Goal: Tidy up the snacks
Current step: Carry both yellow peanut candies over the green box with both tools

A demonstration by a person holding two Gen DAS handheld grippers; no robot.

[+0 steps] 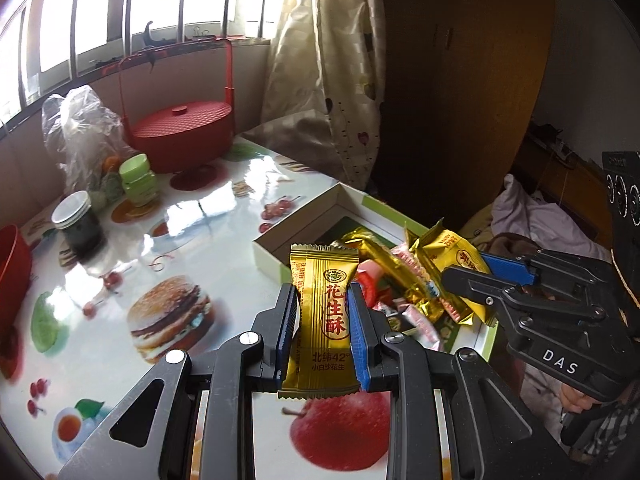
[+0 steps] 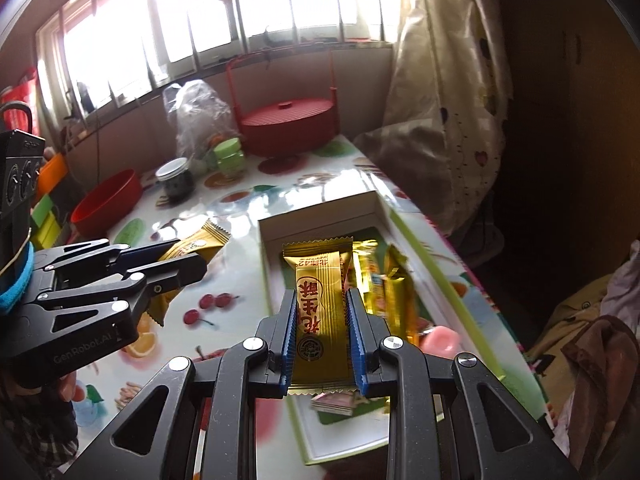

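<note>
My left gripper (image 1: pixel 324 292) is shut on a gold peanut-candy packet (image 1: pixel 326 320) and holds it above the table, left of the white snack box (image 1: pixel 272 252). My right gripper (image 2: pixel 320 300) is shut on another gold candy packet (image 2: pixel 320 320) and holds it over the white snack box (image 2: pixel 320 216). The box holds several gold and pink wrapped snacks (image 1: pixel 412 280). The right gripper shows in the left wrist view (image 1: pixel 468 268), over the box with its gold packet. The left gripper shows in the right wrist view (image 2: pixel 188 260), over the table with its packet.
A red lidded basket (image 1: pixel 180 128) with a tall handle stands at the back of the table. A plastic bag (image 1: pixel 80 128), a green jar (image 1: pixel 138 180), a dark jar (image 1: pixel 78 220) and a red bowl (image 2: pixel 108 204) stand at the left. A curtain (image 1: pixel 332 80) hangs behind.
</note>
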